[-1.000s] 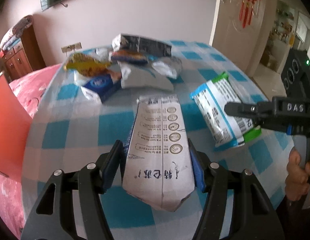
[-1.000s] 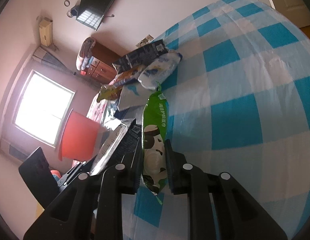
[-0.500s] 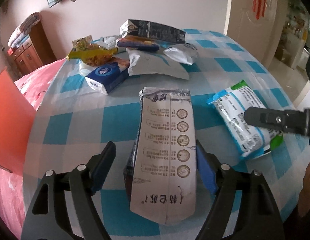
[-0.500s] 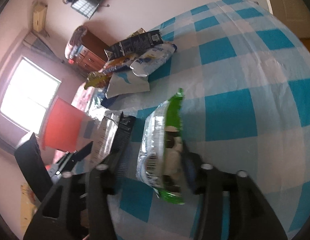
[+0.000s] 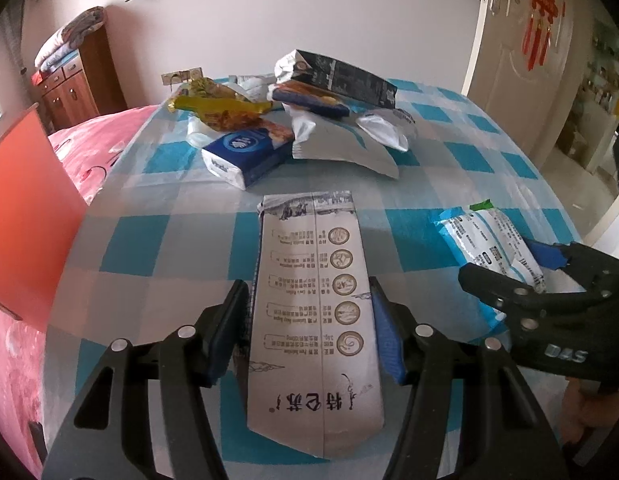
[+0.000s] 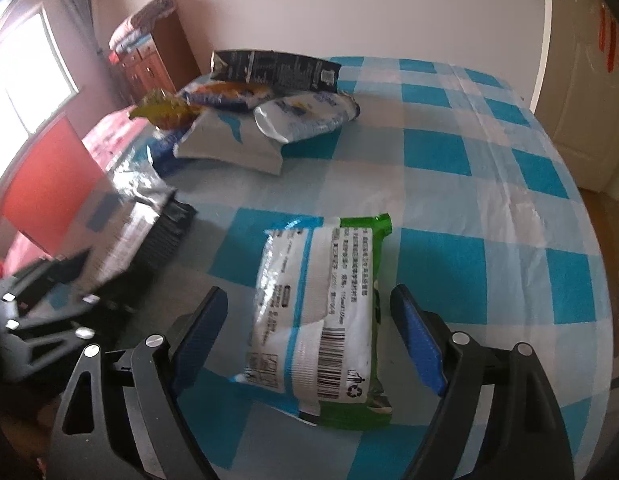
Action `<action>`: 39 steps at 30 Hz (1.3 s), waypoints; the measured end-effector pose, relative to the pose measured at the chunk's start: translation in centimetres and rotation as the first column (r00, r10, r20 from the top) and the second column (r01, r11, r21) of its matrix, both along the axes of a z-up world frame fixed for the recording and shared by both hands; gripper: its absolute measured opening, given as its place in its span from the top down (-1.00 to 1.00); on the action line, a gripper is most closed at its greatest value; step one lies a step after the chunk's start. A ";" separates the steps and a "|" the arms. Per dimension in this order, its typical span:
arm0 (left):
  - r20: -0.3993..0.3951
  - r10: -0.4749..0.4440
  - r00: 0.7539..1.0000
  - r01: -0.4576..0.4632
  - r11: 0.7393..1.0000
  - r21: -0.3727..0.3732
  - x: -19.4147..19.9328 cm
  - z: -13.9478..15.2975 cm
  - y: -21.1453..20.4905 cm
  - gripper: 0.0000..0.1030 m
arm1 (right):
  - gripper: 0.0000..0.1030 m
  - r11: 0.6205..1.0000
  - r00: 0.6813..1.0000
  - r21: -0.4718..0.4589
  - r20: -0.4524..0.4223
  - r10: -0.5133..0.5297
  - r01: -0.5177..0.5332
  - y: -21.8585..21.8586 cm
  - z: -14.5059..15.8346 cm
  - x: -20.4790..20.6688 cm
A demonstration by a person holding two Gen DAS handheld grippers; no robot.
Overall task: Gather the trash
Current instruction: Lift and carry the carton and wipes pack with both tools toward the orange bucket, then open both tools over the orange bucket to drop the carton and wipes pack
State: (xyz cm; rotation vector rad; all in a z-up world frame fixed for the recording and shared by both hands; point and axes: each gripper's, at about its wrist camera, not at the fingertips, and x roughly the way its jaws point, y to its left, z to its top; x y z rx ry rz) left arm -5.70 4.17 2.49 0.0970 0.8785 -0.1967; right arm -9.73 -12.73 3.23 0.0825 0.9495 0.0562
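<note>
Table (image 5: 449, 152) with blue-and-white checked cloth carries all the trash; a pink bed (image 5: 89, 148) lies past its far left edge, and a red panel (image 5: 25, 216) stands at the left. Far end of table: 1 heap of wrappers, with a black carton (image 5: 341, 78) on top, a grey-white pouch (image 5: 341, 148) below it, a blue tissue pack (image 5: 245, 152) to the heap's left front and a yellow snack bag (image 5: 217, 104) behind that. Near end, left wrist view: flattened white carton (image 5: 315, 312) lies lengthwise on the table with printed side up and a row of 5 round emblems. Left tongs (image 5: 309, 332) straddle it; the jaws have just been closing, the black left pad looks to touch the carton's edge, the blue right pad sits right at the other edge, and firm clamping I cannot tell. Right of the carton, apart from it: green-and-white wipes pack (image 6: 321, 312), flat on the table, barcode side up. Right tongs (image 6: 309, 340) sit around it with jaws apart, a clear gap showing on each side between pad and pack; these jaws have just been opening, pack between them but not gripped. In the left wrist view the right tongs (image 5: 505, 276) appear at the right edge over that pack (image 5: 485, 248), with part of a hand (image 5: 585, 416) below them.
</note>
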 end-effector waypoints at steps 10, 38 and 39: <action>0.035 -0.009 0.999 0.011 0.999 -0.050 -0.9 1.1 0.9 -0.17 | 0.20 0.999 0.999 -0.019 0.024 0.034 -0.033 0.3 0.5 -0.4; 0.322 0.410 0.853 -0.392 0.912 -0.123 0.7 13.2 19.5 -0.17 | 0.21 0.807 0.871 0.328 0.202 0.447 -0.490 20.3 15.2 11.2; 0.321 0.436 0.841 -0.421 0.899 -0.117 1.2 13.2 20.6 -0.17 | 0.21 0.794 0.858 0.326 0.212 0.467 -0.513 21.9 15.6 11.8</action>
